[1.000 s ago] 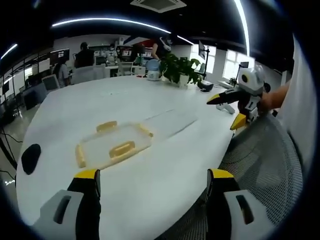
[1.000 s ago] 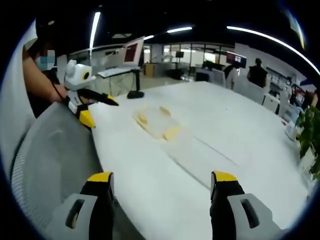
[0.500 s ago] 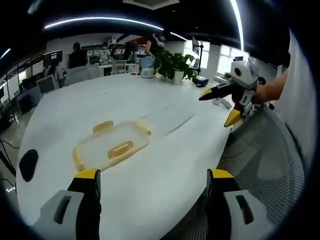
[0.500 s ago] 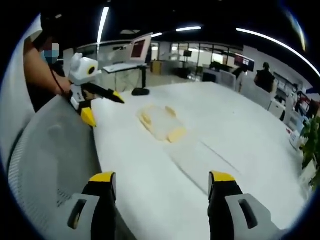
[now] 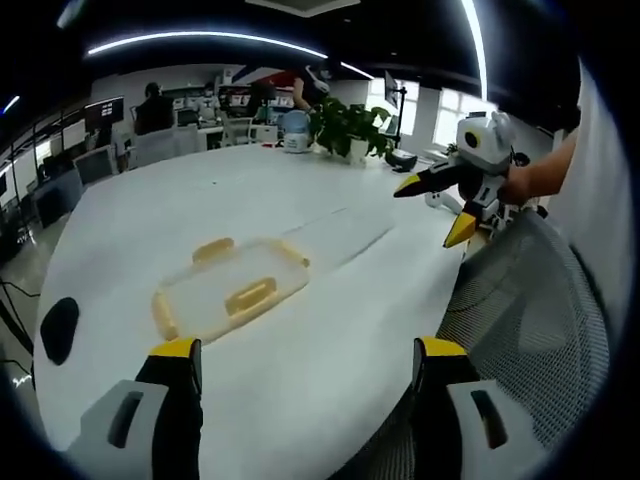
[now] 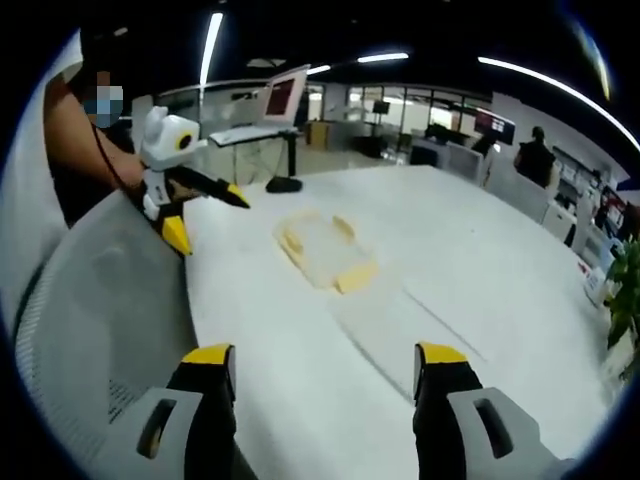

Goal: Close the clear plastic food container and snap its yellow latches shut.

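Left gripper view: the clear container (image 5: 232,288) with yellow latches (image 5: 250,295) lies flat on the white bench (image 5: 330,330) — well apart from both grippers. The left gripper (image 5: 305,365) and right gripper (image 6: 325,370) hover, jaws spread wide, empty — beside a mesh chair (image 5: 530,320).

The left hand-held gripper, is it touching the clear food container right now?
No, the left hand-held gripper is open and held short of the clear food container, with bare white table between them.

Left gripper (image 5: 305,375) held up, jaws wide apart, gripping nothing. Right gripper (image 6: 325,380) likewise, jaws spread, nothing between them. Both off the table's near edge.
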